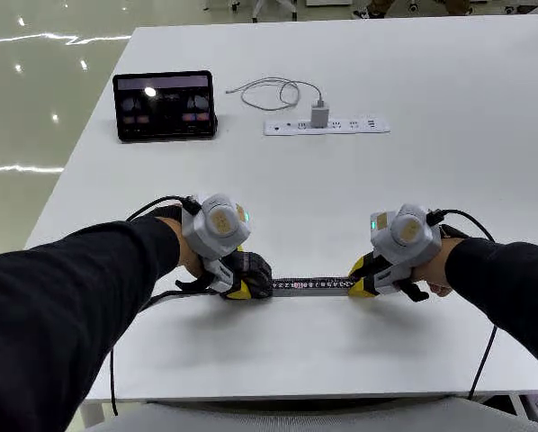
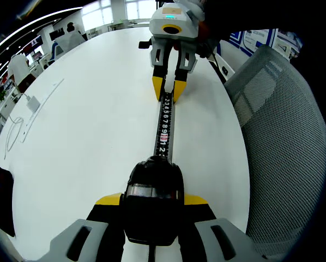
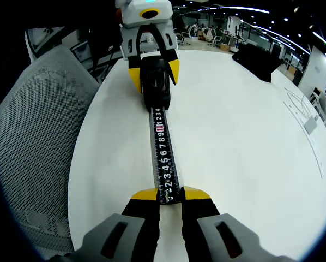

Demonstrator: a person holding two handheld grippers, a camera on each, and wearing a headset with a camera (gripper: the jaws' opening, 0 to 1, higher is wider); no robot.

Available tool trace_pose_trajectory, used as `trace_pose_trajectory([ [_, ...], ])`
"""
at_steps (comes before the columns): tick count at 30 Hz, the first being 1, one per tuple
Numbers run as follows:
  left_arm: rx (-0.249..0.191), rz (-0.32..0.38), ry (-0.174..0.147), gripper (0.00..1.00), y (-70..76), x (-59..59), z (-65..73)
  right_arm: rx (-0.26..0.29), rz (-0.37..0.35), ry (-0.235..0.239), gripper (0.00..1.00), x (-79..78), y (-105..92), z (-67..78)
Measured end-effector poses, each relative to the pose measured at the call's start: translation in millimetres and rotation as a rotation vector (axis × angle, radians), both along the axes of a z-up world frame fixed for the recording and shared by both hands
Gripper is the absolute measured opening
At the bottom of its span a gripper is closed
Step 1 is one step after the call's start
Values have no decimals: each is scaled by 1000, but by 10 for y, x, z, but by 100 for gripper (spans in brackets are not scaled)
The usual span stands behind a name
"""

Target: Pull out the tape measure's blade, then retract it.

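left hand-held gripper (image 2: 152, 201) clamps the black tape measure case (image 3: 155, 82); right hand-held gripper (image 3: 171, 194) pinches the numbered blade (image 3: 162, 147) by its end, extended flat from the case.

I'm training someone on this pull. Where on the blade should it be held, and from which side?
Grip the blade at its free tip, coming in along its length from the end away from the case, as the right tongs do. It is a flat, thin strip, so pinch across its width by the edges.
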State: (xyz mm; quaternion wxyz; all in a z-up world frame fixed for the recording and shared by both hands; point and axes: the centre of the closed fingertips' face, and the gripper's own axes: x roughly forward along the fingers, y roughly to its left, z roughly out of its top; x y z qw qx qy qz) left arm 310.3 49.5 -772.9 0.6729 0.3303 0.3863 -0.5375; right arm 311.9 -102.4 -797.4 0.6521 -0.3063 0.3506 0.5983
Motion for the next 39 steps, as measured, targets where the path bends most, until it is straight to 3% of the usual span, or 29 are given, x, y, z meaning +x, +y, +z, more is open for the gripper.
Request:
trace_pose_trajectory([
  [39, -8, -4, 7, 34, -14, -12, -8, 6, -25, -8, 10, -10, -230, 37],
])
